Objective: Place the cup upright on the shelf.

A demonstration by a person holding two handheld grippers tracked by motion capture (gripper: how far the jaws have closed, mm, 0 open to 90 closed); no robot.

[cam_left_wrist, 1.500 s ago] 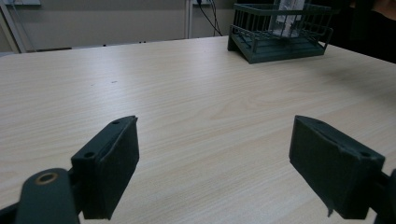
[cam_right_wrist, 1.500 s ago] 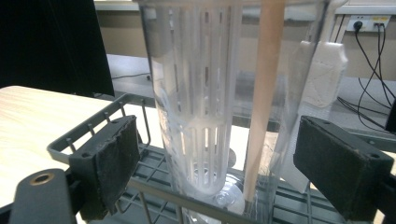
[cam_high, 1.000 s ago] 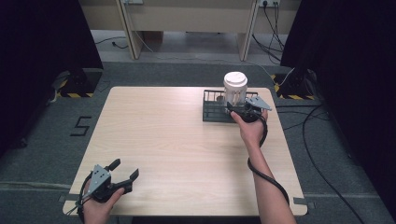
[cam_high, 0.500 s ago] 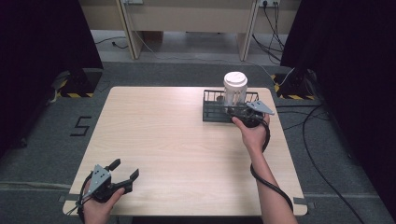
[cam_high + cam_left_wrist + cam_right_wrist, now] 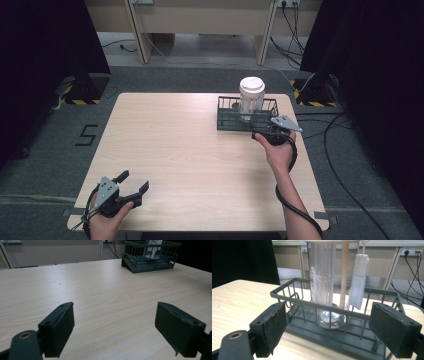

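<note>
A dark green wire basket [image 5: 229, 118] stands at the table's far right, and a clear cup [image 5: 251, 97] with a white lid stands upright inside it. My right gripper [image 5: 267, 131] is open just in front of the basket's near rim, holding nothing. In the right gripper view the open jaws frame the basket [image 5: 294, 298]. The ribbed clear cup [image 5: 322, 277] holds a wooden stick [image 5: 344, 272] and a white sachet [image 5: 359, 280]. My left gripper [image 5: 134, 180] rests open and empty near the front left corner. The basket [image 5: 150, 256] is far ahead in the left gripper view.
The light wooden table [image 5: 190, 150] spreads bare between the two grippers. Dark grey floor surrounds it, with cables [image 5: 345, 170] on the right and a number marking [image 5: 86, 135] on the left. Cabinets stand behind the far edge.
My right gripper has drawn back from the basket toward the person and slightly right. The left gripper has not moved.
</note>
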